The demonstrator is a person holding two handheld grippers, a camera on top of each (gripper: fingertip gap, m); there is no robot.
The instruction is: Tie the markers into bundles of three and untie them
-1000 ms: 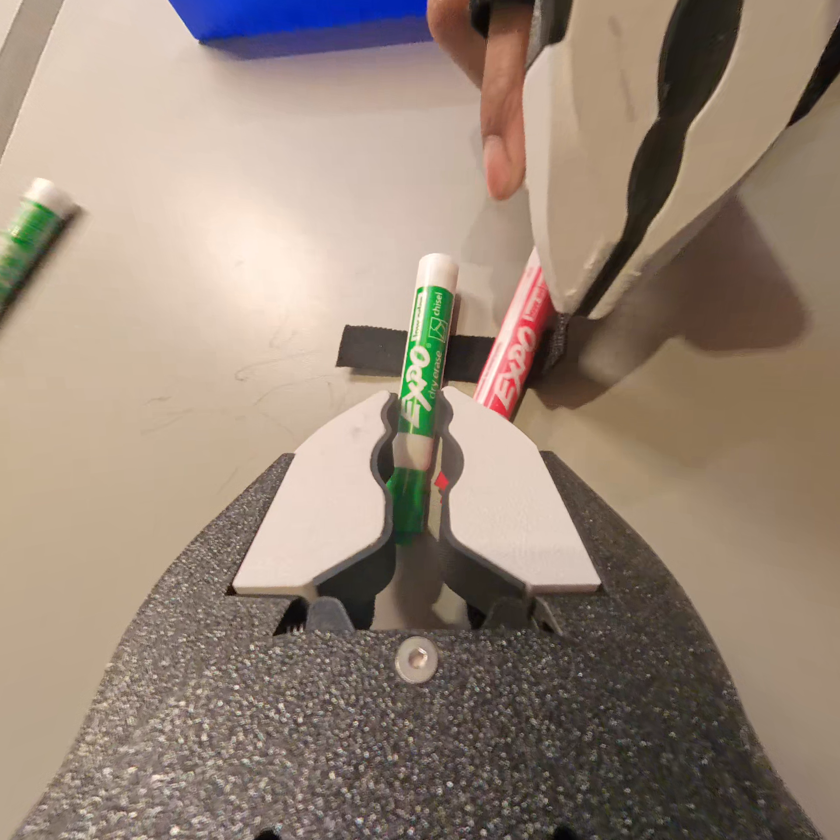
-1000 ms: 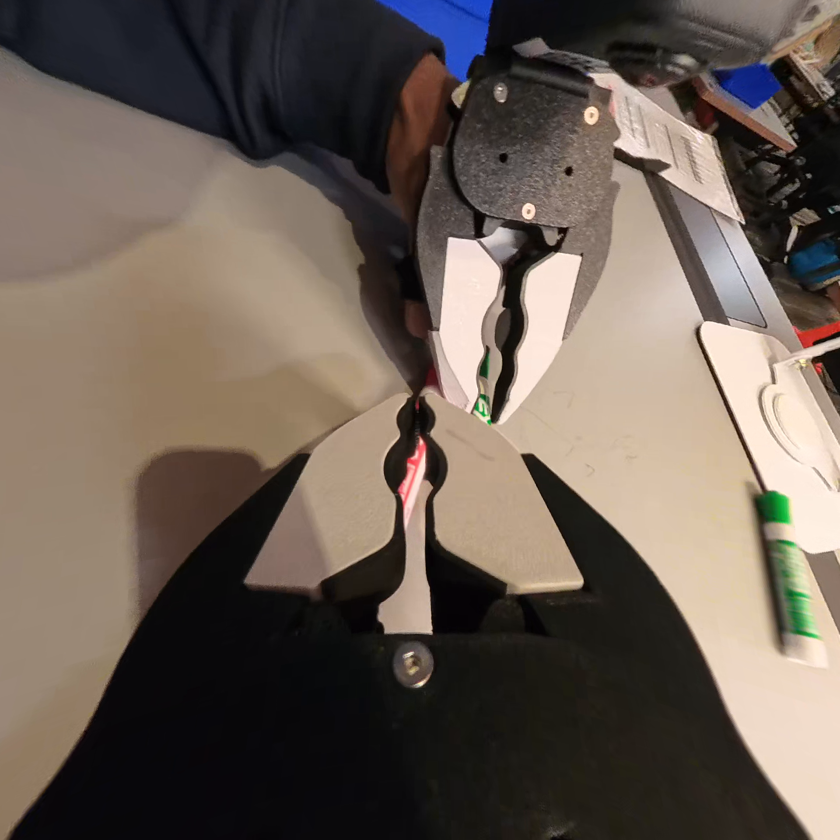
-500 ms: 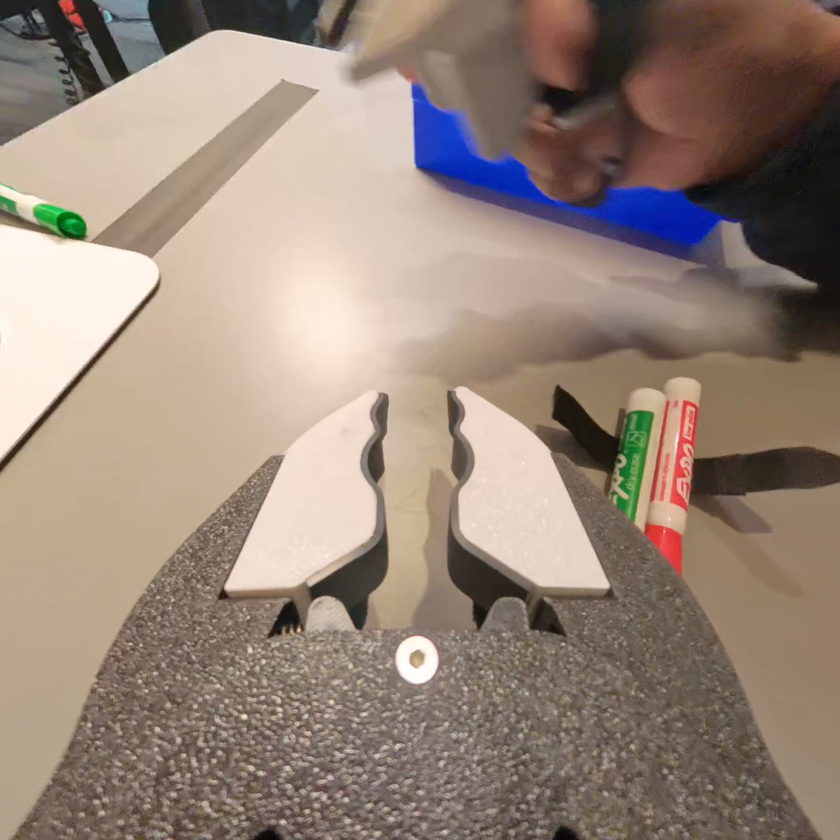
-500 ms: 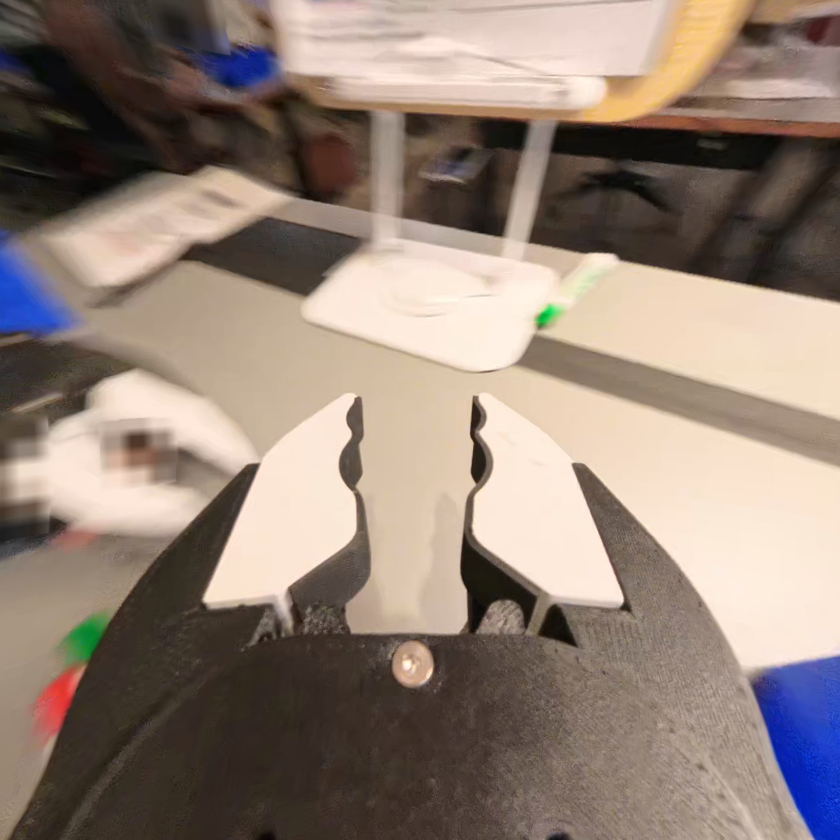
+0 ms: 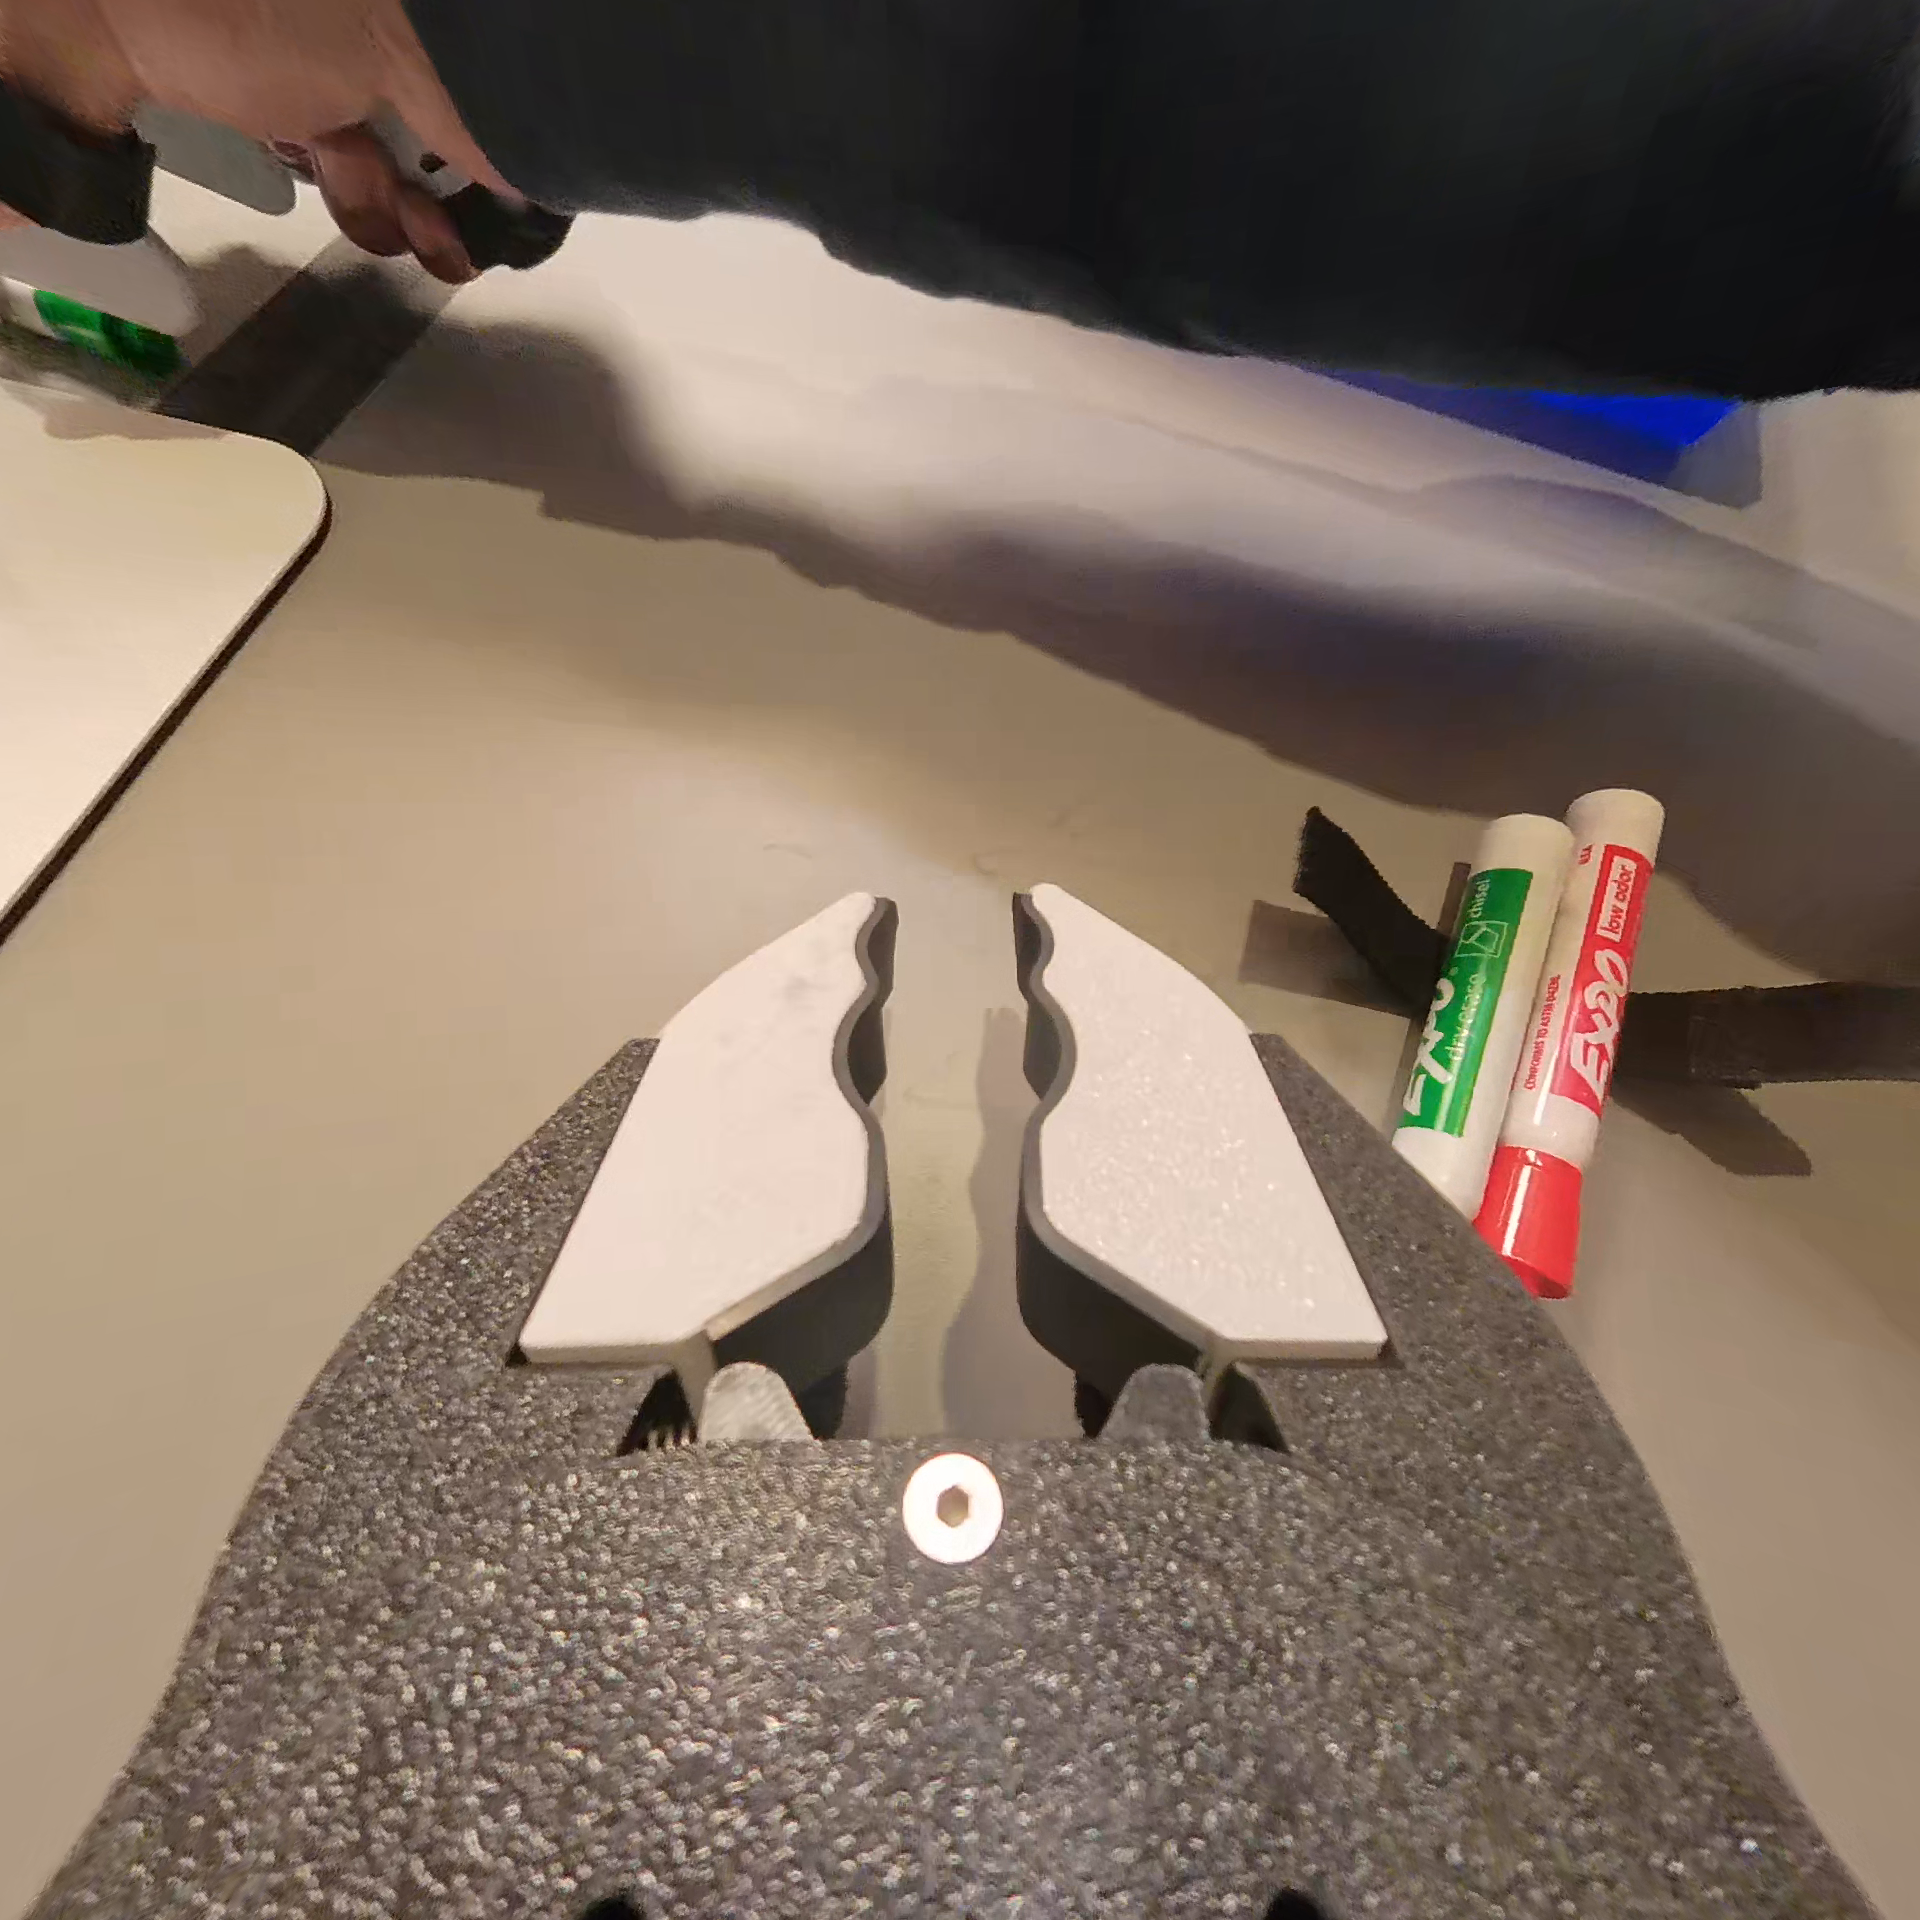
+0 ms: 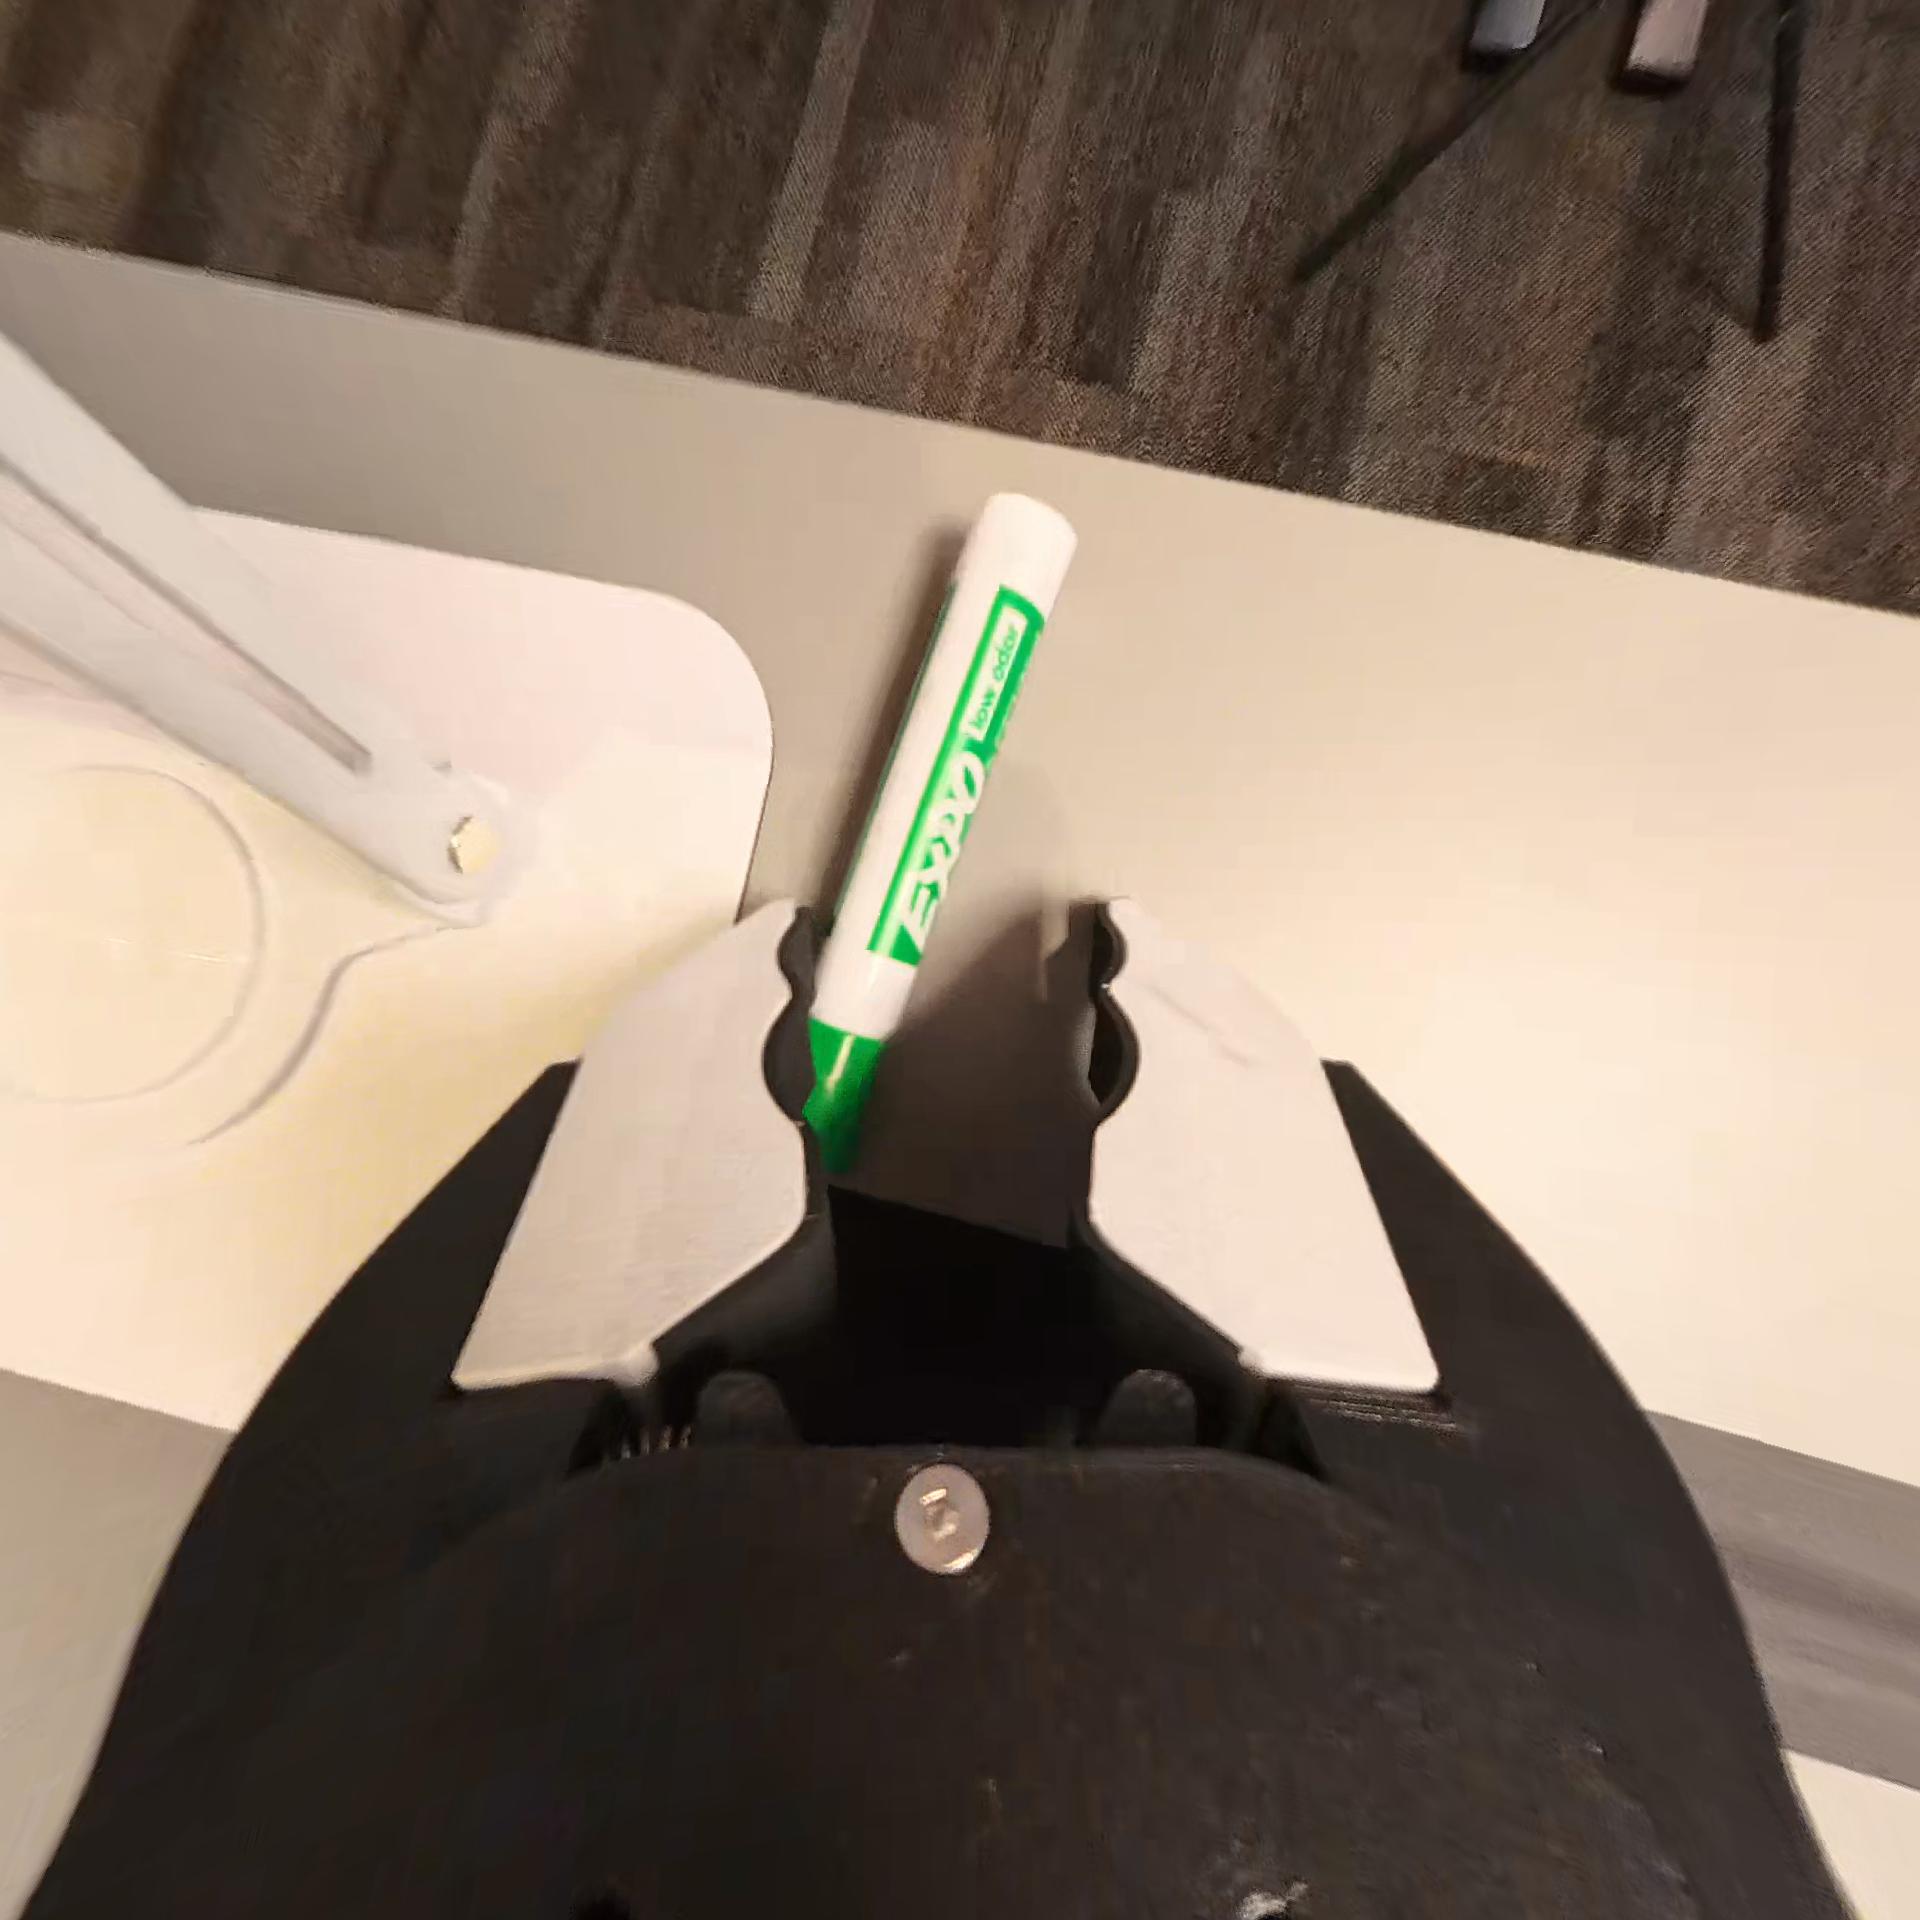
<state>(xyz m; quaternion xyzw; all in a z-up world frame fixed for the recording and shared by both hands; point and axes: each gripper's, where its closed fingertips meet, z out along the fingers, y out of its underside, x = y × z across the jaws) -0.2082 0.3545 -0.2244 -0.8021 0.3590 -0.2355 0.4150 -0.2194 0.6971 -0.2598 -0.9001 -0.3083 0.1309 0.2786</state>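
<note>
On table, far left: third marker [image 6: 940, 790] beside white base [image 6: 582, 748].
Right claw [image 6: 945, 920]: wide open, straddling it, empty.
Left claw [image 5: 951, 909]: parted, empty.
Strap [image 5: 1351, 920]: under two markers [image 5: 1475, 1013].
Risk: off-centre closing may roll the marker away.

Left hand-held gripper [image 5: 951, 914]: jaws parted, nothing between them, held low and level. Right hand-held gripper [image 6: 945, 920]: jaws spread wide, tilted downward, empty grip. Person's hand [image 5: 312, 125]: seen upper left in the left wrist view, blurred, fingers curled around the right tool; dark sleeve [image 5: 1247, 156] stretched across the top.
</note>
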